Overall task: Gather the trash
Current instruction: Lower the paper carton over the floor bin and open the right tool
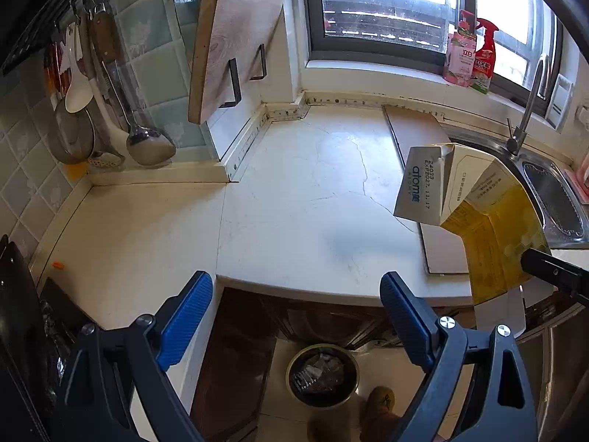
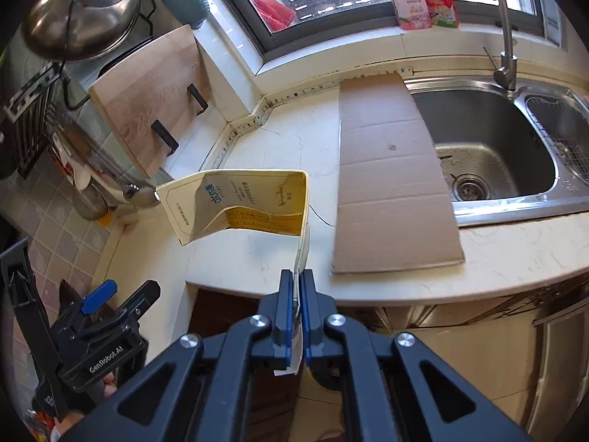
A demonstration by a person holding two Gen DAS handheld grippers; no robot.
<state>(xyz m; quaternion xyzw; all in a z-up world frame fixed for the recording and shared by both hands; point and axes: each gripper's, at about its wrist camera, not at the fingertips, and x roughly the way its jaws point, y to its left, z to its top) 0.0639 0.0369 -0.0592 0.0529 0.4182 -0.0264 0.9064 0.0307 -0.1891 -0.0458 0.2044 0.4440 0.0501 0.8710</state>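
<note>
My right gripper [image 2: 297, 276] is shut on the edge of a flattened yellow and white carton [image 2: 254, 206] and holds it in the air above the counter's front edge. The carton also shows in the left wrist view [image 1: 475, 206], with a right gripper finger [image 1: 552, 269] on it. My left gripper [image 1: 294, 294] is open and empty, over the counter's front edge; it shows in the right wrist view [image 2: 106, 302] at the lower left. A round trash bin [image 1: 323, 374] with wrappers inside stands on the floor below, between my left fingers.
A flat cardboard sheet [image 2: 390, 169] lies on the counter [image 1: 294, 191] beside the steel sink [image 2: 489, 147] with its tap [image 2: 506, 22]. A wooden cutting board [image 1: 232, 37] leans at the back left. Utensils [image 1: 110, 103] hang on the tiled wall. Bottles [image 1: 473, 51] stand on the windowsill.
</note>
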